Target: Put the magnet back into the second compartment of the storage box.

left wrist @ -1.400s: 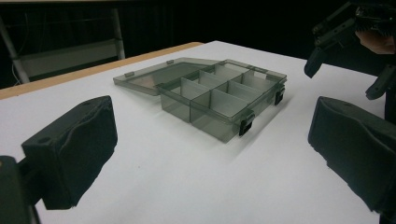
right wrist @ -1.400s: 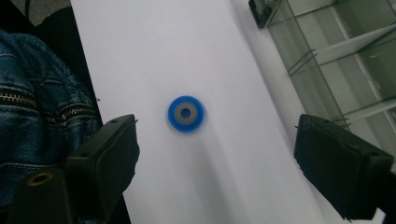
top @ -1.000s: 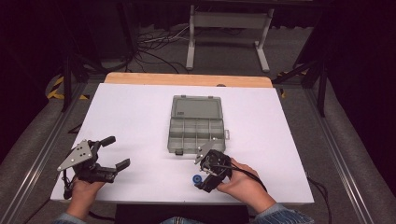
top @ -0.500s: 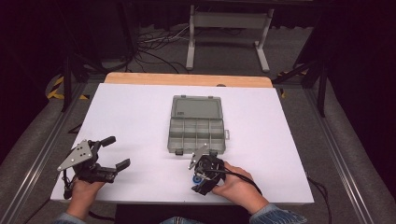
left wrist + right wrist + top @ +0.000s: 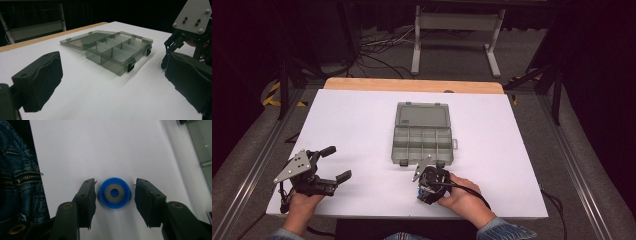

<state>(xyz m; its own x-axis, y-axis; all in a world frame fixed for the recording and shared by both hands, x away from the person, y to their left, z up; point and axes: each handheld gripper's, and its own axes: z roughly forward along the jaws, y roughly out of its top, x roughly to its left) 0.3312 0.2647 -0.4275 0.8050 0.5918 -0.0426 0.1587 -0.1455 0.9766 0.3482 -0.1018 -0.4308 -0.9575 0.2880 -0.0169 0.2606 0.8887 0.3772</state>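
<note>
Blue disc, flat on the desk near its front edge, between the right tongs, whose jaws have just been closing; slim gaps remain, nothing gripped. Off-centre closure could flick it away. Left tongs gape wide, empty. In the high view the hand hides the disc before the compartment box.

Closing fingers flank blue disc, not touching
</note>
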